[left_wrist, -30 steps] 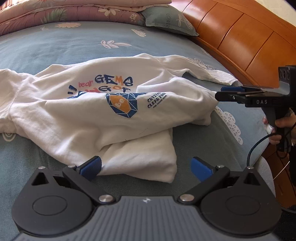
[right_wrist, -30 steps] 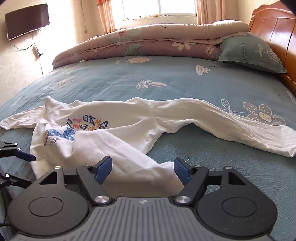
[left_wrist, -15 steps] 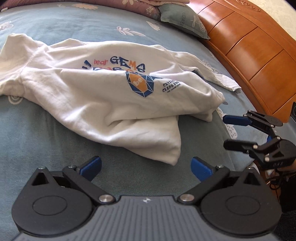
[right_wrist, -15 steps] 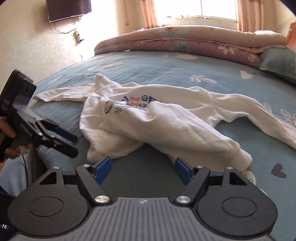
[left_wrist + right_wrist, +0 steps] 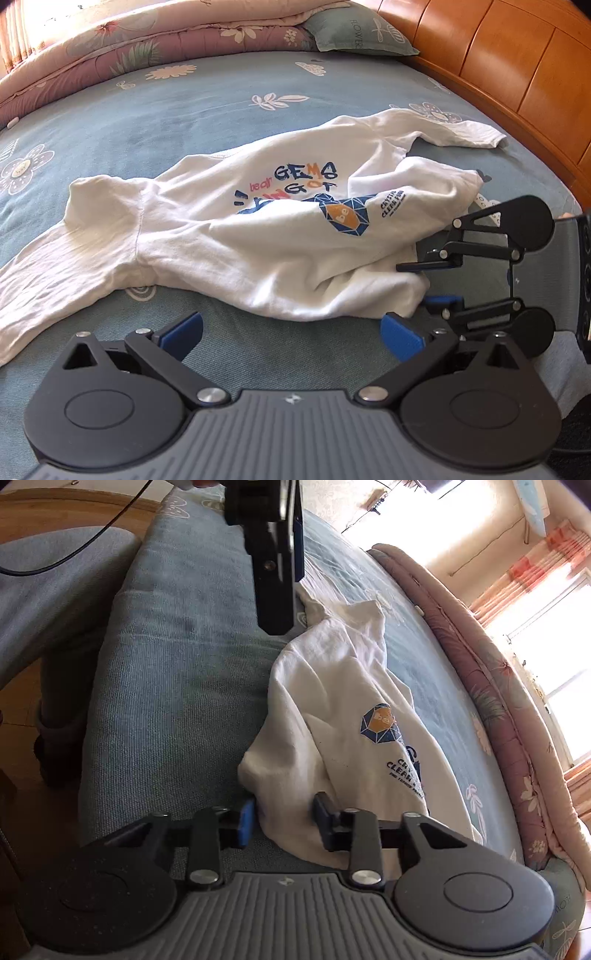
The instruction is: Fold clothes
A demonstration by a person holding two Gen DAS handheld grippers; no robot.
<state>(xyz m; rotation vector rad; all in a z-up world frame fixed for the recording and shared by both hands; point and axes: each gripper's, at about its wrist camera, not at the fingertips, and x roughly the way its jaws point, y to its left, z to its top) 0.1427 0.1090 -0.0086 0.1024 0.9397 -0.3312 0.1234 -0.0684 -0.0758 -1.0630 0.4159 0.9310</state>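
Observation:
A white long-sleeved shirt (image 5: 280, 236) with a blue and orange print lies crumpled on the blue bed sheet (image 5: 184, 110), its sleeves spread to both sides. My left gripper (image 5: 291, 328) hovers open just short of the shirt's near hem, with nothing between its fingers. My right gripper (image 5: 417, 283) comes in from the right, rolled onto its side. Its jaws are closing on the shirt's bunched near corner (image 5: 288, 805), which fills the gap in my right gripper (image 5: 284, 818) from pad to pad. The left gripper (image 5: 282, 624) shows edge-on at the top of the right wrist view.
A wooden headboard (image 5: 498, 74) runs along the right. A folded floral quilt (image 5: 129, 48) and a green pillow (image 5: 354, 33) lie at the far end. The bed's edge and a person's grey trouser leg (image 5: 55, 590) are at the left in the right wrist view.
The right gripper has rolled onto its side, swung in to the shirt's near corner and narrowed its jaws around it. The left gripper has lifted a little and stayed open.

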